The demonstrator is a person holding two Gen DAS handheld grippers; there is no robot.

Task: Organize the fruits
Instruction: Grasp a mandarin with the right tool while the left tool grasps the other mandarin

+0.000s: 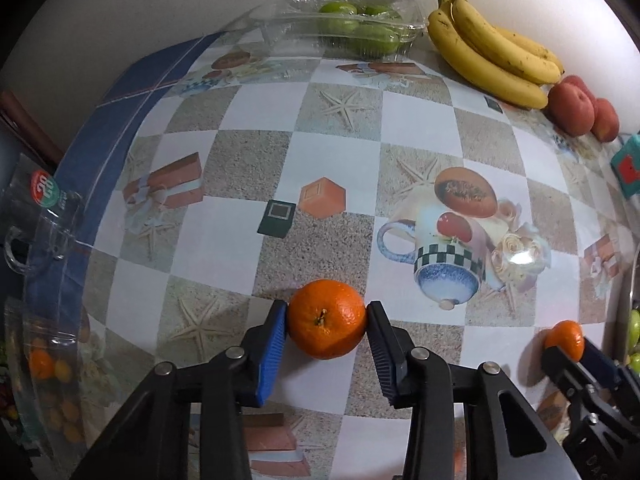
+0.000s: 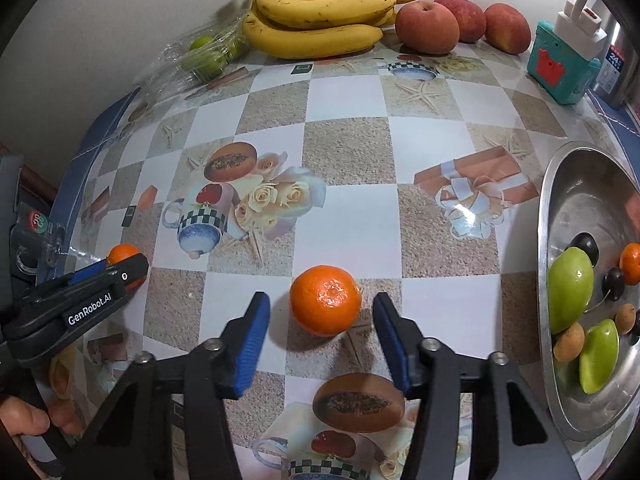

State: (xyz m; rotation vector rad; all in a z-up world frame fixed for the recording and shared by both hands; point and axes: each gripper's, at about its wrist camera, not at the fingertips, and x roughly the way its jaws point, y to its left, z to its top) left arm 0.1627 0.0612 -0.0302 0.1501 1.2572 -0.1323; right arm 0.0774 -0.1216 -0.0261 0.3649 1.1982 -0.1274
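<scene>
While my left gripper (image 1: 326,322) pinches one mandarin (image 1: 327,319) on the tablecloth (image 1: 248,160), my right gripper (image 2: 322,314) straddles another mandarin (image 2: 325,300), pads clear; bowl (image 2: 592,184) at three o'clock.

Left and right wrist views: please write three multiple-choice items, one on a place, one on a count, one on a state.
1. The bananas lie: A on a chair; B beside the apples; C on the floor.
2. Number of apples: A one; B three; C five.
3. The left claw is: A wide open and empty; B shut on an orange; C out of view.
Answers: 1 B, they lie next to the apples; 2 B, three red ones stand in a row; 3 B, both pads press the orange's sides.
</scene>
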